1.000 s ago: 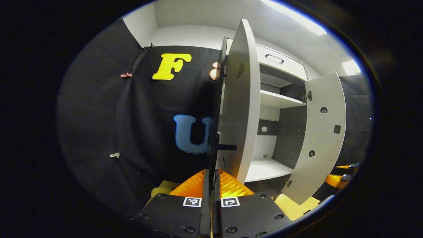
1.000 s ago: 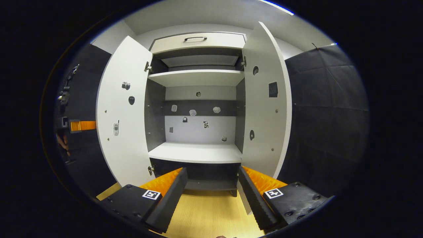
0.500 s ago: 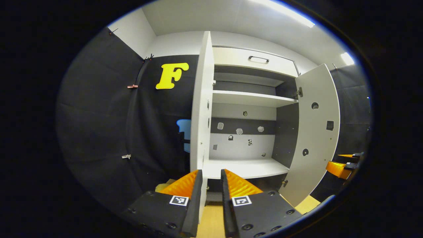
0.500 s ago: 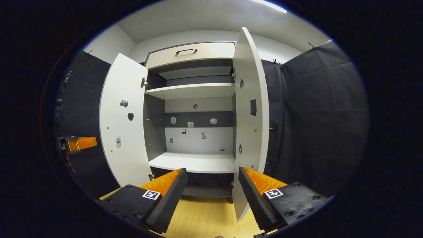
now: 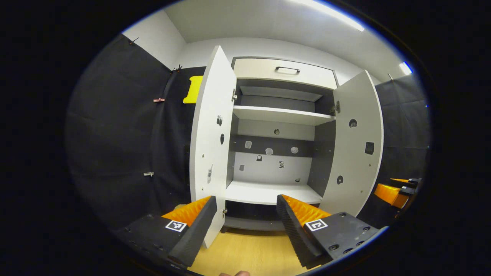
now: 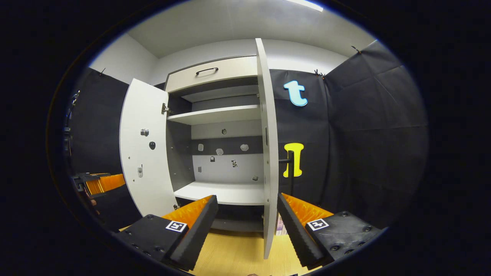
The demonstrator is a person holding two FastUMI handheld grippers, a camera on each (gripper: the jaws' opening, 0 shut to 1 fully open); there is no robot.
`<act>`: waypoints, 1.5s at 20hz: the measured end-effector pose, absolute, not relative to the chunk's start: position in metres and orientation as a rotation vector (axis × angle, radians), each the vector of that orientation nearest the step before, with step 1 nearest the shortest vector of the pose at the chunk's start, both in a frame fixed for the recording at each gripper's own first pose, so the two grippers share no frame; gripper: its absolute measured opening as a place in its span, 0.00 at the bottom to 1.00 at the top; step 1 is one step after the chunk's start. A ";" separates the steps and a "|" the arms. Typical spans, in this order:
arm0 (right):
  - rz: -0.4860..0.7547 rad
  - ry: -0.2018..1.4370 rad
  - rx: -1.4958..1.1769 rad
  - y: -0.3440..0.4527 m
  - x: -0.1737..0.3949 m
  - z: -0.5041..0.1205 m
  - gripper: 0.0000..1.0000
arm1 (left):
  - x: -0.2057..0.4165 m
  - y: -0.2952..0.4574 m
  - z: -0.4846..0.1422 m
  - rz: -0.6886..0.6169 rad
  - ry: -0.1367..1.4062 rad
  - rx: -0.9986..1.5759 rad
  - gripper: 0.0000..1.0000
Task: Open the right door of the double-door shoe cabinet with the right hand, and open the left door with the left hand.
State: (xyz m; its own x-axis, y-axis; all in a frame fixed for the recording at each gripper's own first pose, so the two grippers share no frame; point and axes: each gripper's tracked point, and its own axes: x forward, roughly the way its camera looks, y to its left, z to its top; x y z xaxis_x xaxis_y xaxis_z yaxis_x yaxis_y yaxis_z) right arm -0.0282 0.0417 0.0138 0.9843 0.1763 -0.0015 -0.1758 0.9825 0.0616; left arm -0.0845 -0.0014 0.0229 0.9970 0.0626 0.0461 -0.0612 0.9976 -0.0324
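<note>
In the left gripper view, the left gripper (image 5: 245, 214) has its fingers spread wide apart with nothing between them, held off from the cabinet (image 5: 274, 153). Just past its left finger (image 5: 193, 234) hangs the lower edge of the left door (image 5: 209, 153), swung fully out so its inner face shows. Between the fingers lies the wooden floor (image 5: 249, 253), and beyond it the cabinet's bottom shelf (image 5: 272, 193). The right door (image 5: 355, 149) stands open on the far right, and beside it, lower right, the right gripper (image 5: 397, 191) shows in part.

In the right gripper view, the right gripper (image 6: 247, 214) also has its fingers well apart and grips nothing. The right door (image 6: 268, 153) is seen edge-on between them, nearer the right finger (image 6: 297, 234), but I cannot tell whether it touches. Its dark handle (image 6: 289, 168) sticks out on the right side. The left door (image 6: 144, 149) stands open at the left, with the left gripper (image 6: 101, 184) beside it near the edge. A drawer (image 6: 211, 73) with a dark pull tops the cabinet (image 6: 218, 153).
</note>
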 end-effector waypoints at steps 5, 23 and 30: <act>0.130 0.013 0.070 0.038 -0.035 0.006 0.97 | -0.081 0.001 0.028 0.029 -0.079 -0.026 0.97; 0.044 -0.004 0.004 0.064 -0.054 -0.013 0.99 | -0.079 0.043 0.007 -0.011 -0.147 0.050 0.96; -0.005 0.011 -0.005 0.078 -0.065 -0.026 0.98 | -0.076 0.044 -0.013 -0.086 -0.122 0.049 0.96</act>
State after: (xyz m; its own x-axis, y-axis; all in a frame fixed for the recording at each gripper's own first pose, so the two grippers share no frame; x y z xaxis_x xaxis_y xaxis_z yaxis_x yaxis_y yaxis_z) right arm -0.0648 0.0778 -0.0259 0.9999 -0.0054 -0.0111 0.0053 1.0000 -0.0054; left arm -0.0756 0.0441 -0.0129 0.9889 -0.0882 0.1195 0.0822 0.9951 0.0543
